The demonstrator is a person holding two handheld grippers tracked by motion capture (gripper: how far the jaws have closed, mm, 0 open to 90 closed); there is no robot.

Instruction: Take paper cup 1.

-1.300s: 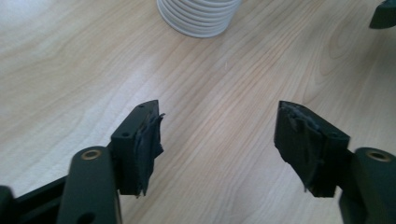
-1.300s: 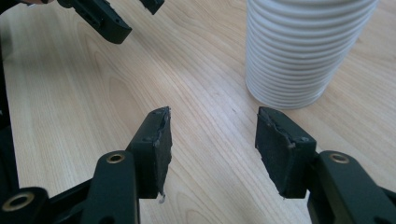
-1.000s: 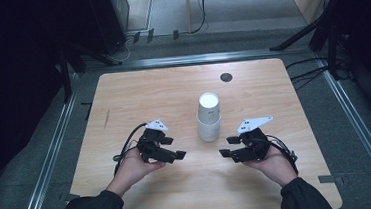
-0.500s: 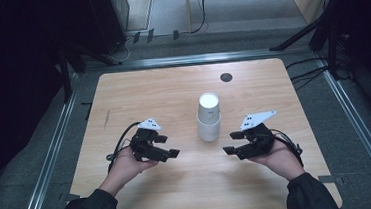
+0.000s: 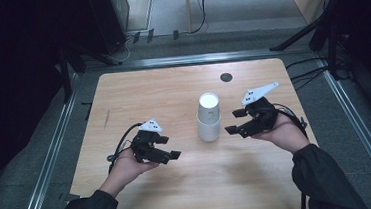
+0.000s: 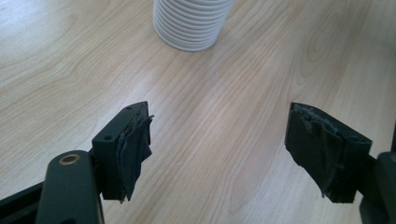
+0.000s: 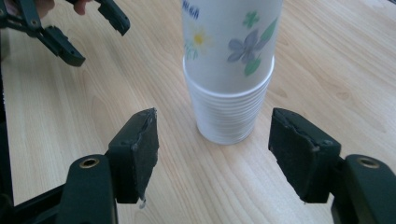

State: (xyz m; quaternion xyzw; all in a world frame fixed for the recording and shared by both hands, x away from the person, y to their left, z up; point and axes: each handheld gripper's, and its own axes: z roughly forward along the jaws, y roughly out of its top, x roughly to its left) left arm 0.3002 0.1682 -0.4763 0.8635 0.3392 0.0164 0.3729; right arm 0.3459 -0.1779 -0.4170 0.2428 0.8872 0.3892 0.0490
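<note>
A stack of white paper cups [image 5: 208, 117] stands upside down in the middle of the wooden table [image 5: 172, 90]. Its top cup [image 7: 231, 42] has a flower print, and several rims [image 6: 191, 25] are packed at the base. My left gripper [image 5: 169, 147] is left of the stack, low over the table and open, with only bare wood between its jaws [image 6: 219, 140]. My right gripper [image 5: 233, 122] is just right of the stack, raised and aimed at it. Its jaws have just been opening and nothing is between them [image 7: 215, 123]; the stack stands a little beyond them.
A small dark round hole [image 5: 226, 77] lies in the table behind the cups. Metal rails [image 5: 52, 155] run along the table's sides, and cables [image 5: 311, 69] lie off the right edge. The left gripper [image 7: 70, 32] appears at the top left of the right gripper view.
My right gripper has lifted and drifted slightly right and away, and its jaws have parted. The left gripper has barely shifted. The cup stack has not moved.
</note>
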